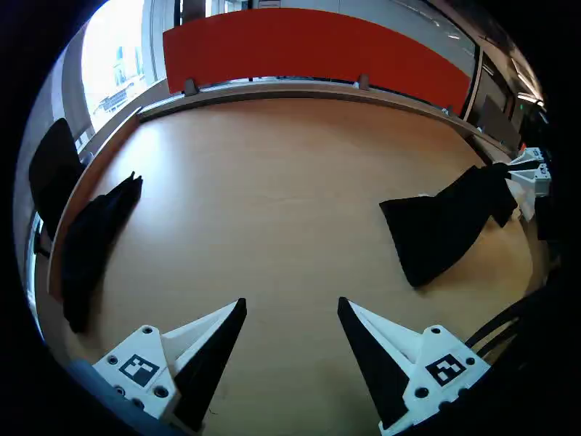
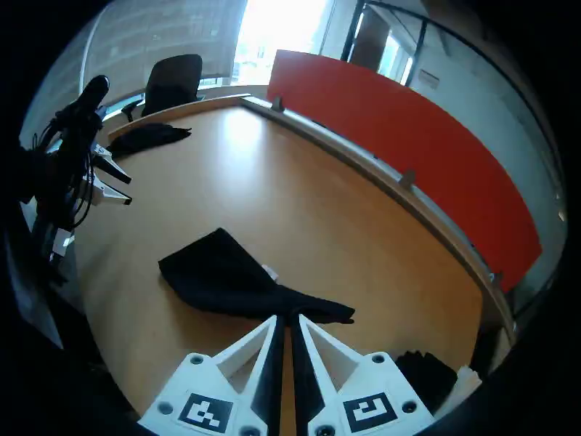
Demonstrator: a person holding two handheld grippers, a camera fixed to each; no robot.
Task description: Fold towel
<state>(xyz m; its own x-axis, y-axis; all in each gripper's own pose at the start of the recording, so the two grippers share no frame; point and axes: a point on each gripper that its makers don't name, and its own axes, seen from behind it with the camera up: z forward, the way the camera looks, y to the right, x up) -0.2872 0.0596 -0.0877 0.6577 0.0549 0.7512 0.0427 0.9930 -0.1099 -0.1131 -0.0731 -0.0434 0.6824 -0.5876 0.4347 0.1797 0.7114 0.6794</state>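
Jaws: on the left gripper (image 1: 291, 304) they stand wide apart, over the wooden surface (image 1: 290, 189). On the right gripper (image 2: 287, 321) they are pinched together on a bunched corner of the black towel (image 2: 218, 280). The rest of it lies spread on the surface (the left gripper view shows that corner lifted). A second dark cloth (image 1: 94, 232) lies at the edge, well apart.

Rumpled black cloth towel (image 2: 225, 280), on the light wooden tabletop (image 2: 290, 196), one end drawn to a point, seemingly pinched by the right gripper (image 2: 285, 327)
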